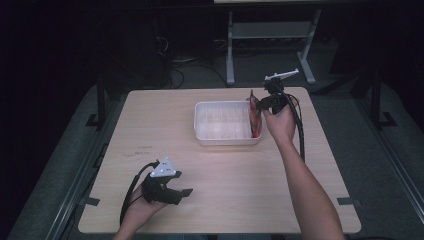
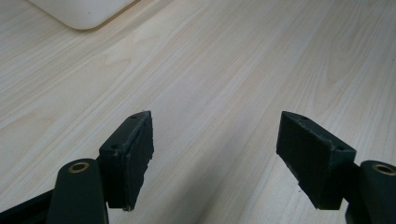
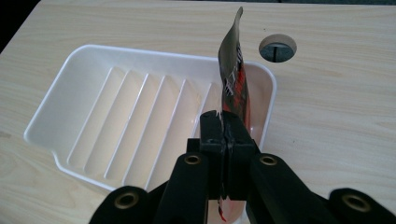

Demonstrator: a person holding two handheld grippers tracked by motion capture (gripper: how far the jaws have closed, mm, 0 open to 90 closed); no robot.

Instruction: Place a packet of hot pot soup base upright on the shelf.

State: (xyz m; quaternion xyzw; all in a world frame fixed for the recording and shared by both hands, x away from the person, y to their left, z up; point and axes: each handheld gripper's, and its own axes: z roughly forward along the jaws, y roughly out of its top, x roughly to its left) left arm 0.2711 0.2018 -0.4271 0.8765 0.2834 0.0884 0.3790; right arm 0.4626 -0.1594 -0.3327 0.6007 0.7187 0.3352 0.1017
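A white ribbed tray sits on the far middle of the wooden table. My right gripper hangs over the tray's right end, shut on a thin red, black and white packet. The packet stands on edge, its far end reaching into the tray's right end. My left gripper rests low over the table near the front left, jaws wide apart with bare wood between them. A corner of the tray shows at the top left of the left gripper view.
A round cable hole pierces the table just beyond the tray. The table's far edge and a dark floor with a metal stand lie behind. Bare wood stretches between the tray and the front edge.
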